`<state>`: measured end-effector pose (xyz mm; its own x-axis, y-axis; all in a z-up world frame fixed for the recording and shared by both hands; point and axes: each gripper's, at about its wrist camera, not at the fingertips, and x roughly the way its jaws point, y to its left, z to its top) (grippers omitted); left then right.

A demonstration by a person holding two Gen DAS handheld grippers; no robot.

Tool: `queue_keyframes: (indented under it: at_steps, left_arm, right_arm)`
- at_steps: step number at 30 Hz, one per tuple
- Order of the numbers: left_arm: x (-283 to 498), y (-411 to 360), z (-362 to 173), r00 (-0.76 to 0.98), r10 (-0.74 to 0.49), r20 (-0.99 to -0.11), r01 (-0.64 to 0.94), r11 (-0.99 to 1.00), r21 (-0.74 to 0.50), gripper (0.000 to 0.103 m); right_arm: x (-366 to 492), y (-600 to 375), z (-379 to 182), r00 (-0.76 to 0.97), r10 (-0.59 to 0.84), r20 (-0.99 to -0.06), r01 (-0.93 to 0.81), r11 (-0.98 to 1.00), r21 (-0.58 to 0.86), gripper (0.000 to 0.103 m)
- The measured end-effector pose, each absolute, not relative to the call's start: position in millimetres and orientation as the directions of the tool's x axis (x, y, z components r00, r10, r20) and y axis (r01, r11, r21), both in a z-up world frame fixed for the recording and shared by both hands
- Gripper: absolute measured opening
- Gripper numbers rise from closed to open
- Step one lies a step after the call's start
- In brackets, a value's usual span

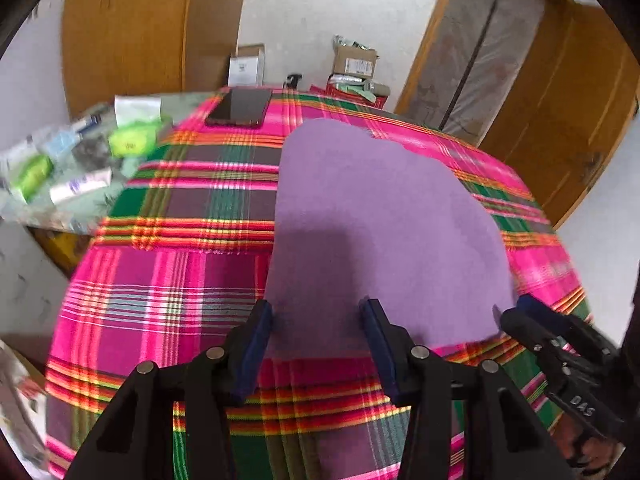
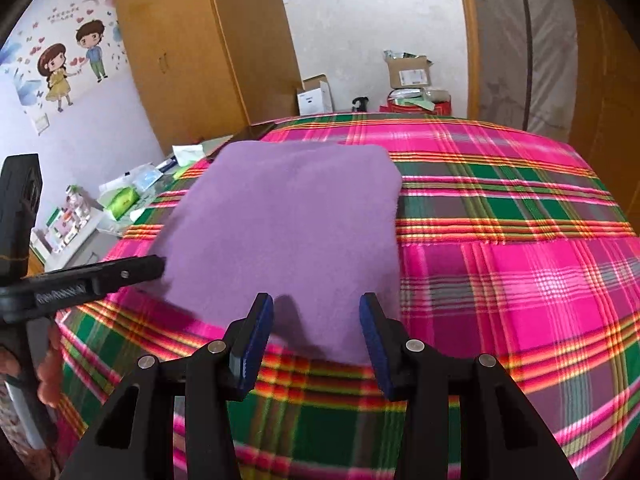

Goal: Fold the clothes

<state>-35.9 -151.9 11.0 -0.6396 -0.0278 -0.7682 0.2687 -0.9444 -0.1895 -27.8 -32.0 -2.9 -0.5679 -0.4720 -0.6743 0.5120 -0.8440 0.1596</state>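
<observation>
A folded purple cloth lies flat on the pink and green plaid cover. My left gripper hovers open over the cloth's near left edge, with nothing pressed between its blue pads. In the right wrist view the same purple cloth fills the middle. My right gripper stands open over the cloth's near edge, its pads not closed on the fabric. The left gripper shows at the cloth's left side, and the right gripper shows at the cloth's near right corner.
A dark phone lies at the cover's far left corner. A low side table beside it holds tubes and green packets. Cardboard boxes stand by the far wall, next to a wooden wardrobe.
</observation>
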Motion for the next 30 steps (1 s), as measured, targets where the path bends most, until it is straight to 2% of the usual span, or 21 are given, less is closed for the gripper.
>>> queue_keyframes:
  at_steps: [6, 11, 19, 21, 28, 30]
  left_arm:
    - [-23, -146, 4, -0.648, -0.066, -0.759, 0.318, -0.928, -0.191, 0.048]
    - [-19, -138, -3, -0.624, -0.101, -0.775, 0.331, -0.932, -0.145, 0.048]
    - [-17, -119, -7, -0.625, -0.157, -0.765, 0.321, -0.944, -0.069, 0.048]
    - [-19, -117, -8, -0.623, -0.158, -0.766, 0.317, -0.946, -0.063, 0.048]
    - [-25, -111, -17, -0.59, -0.199, -0.782, 0.334, -0.942, -0.012, 0.048]
    - [-26, -111, -19, -0.59, -0.212, -0.779, 0.342, -0.94, -0.003, 0.048]
  right_arm:
    - [-13, -41, -7, -0.585, -0.412, -0.699, 0.502, -0.86, 0.087, 0.047]
    - [-9, -42, -17, -0.57, -0.388, -0.724, 0.485, -0.87, 0.085, 0.052]
    - [-11, -42, -30, -0.558, -0.327, -0.763, 0.449, -0.892, 0.054, 0.054]
    - [-12, -42, -31, -0.558, -0.322, -0.765, 0.448, -0.893, 0.049, 0.058]
    - [-15, -47, -33, -0.569, -0.27, -0.777, 0.432, -0.902, -0.003, 0.058]
    - [-16, -47, -35, -0.577, -0.248, -0.778, 0.415, -0.91, -0.018, 0.066]
